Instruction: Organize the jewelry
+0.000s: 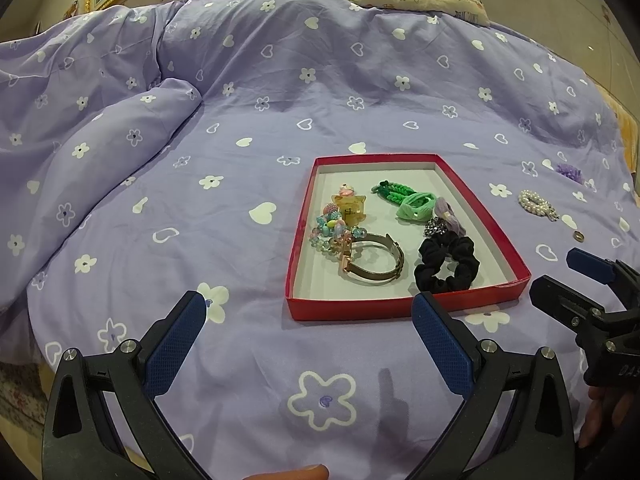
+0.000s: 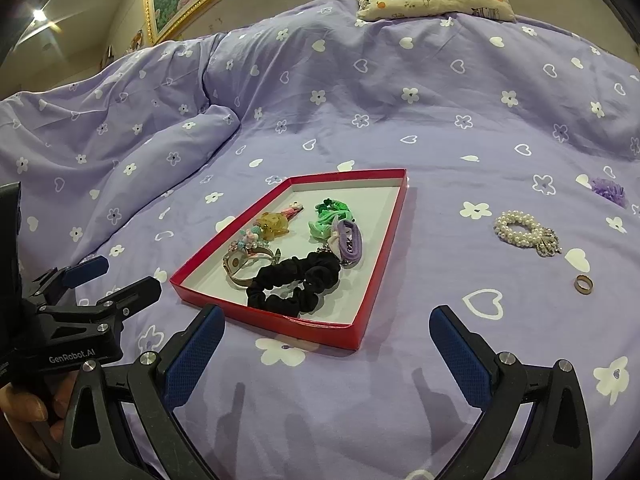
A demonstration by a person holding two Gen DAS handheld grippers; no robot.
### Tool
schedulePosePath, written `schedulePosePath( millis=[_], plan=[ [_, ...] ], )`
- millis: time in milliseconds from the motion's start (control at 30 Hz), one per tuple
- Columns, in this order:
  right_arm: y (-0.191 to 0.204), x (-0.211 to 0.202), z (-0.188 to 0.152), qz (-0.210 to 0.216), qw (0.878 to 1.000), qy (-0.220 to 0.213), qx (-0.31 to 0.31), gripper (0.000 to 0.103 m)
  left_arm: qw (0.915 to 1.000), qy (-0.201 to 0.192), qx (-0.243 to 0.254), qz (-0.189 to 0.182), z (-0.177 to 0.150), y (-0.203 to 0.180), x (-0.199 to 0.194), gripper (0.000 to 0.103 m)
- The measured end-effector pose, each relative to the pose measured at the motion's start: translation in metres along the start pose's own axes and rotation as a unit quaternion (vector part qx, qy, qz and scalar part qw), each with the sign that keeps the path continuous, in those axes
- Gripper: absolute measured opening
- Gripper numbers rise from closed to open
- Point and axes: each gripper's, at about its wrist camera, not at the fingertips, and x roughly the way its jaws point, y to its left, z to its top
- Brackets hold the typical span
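Tongs, left (image 1: 310, 312) and right (image 2: 326, 326), hover spread and empty before the red cardboard tray (image 2: 276, 317); right of it lie a pearl bracelet (image 2: 520, 232) and small gold ring (image 2: 584, 283).

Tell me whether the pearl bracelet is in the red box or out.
Out. The pearl bracelet lies on the purple bedspread, right of the red box.

We see the red tray (image 1: 404, 307) lying flat on the bed, open side up. Inside, the black scrunchie (image 1: 447, 263) sits at the near right, the watch (image 1: 374, 261) just left of it, the beaded bracelet (image 1: 334, 234) and yellow clip (image 1: 351, 209) along the left wall. Green ties (image 1: 408, 199) and a purple tie (image 1: 450, 216) lie farther back. Outside, to the right on the bed, lie the pearl bracelet (image 2: 526, 233), the ring (image 2: 585, 283) nearer us, and a purple flower (image 2: 609, 191) beyond.
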Motion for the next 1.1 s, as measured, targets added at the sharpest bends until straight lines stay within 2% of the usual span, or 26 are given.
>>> schedulePosePath(
  millis=[1100],
  plan=[
    [0.0062,-0.0008,-0.0001,0.002,1.000,0.002,-0.001,0.103,0.9999,0.008,-0.006,-0.001,-0.0020,-0.0011,-0.0008,0.103]
  ],
)
